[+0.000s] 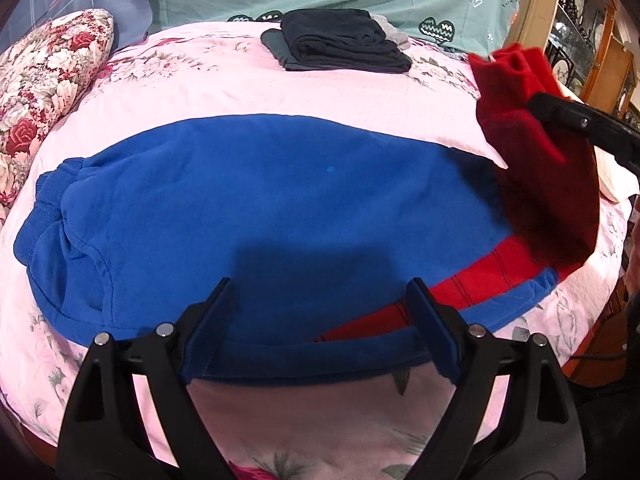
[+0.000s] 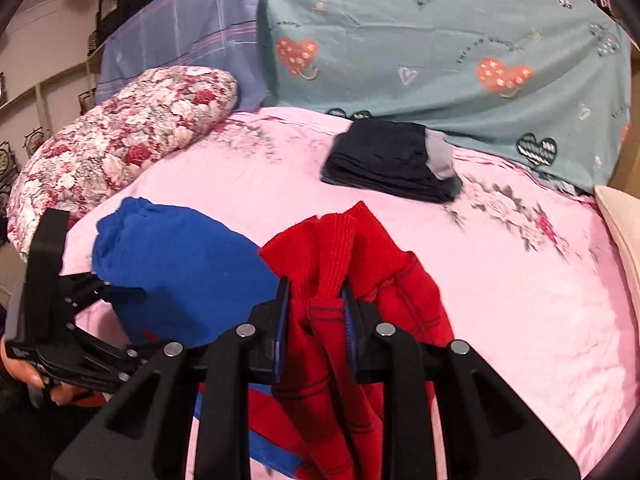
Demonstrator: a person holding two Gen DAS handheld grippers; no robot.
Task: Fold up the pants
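Pink floral bedding (image 1: 280,88) covered the bed on which the work lay, with a teal heart-print sheet (image 2: 440,40) draped behind it and a rose-patterned pillow (image 2: 120,140) at the far left. A folded stack of dark garments (image 1: 344,40) sat toward the back of the bed, well apart from the work.

The blue and red pants (image 1: 260,200) lay spread flat across the bed, waistband to my left, the blue side facing up and the red stitched panel showing along the near edge.

My left fingers (image 1: 322,316) stood wide, straddling the near blue hem; the fabric edge ran between them, and I could not tell whether the pads touched it.

My right fingers (image 2: 314,304) were narrow, clamped on the red ribbed cuffs (image 2: 340,240) of the pants. The cuffs stood bunched above the fingers, and the red legs hung down from the grip, raised off the bed at the right end of the garment.
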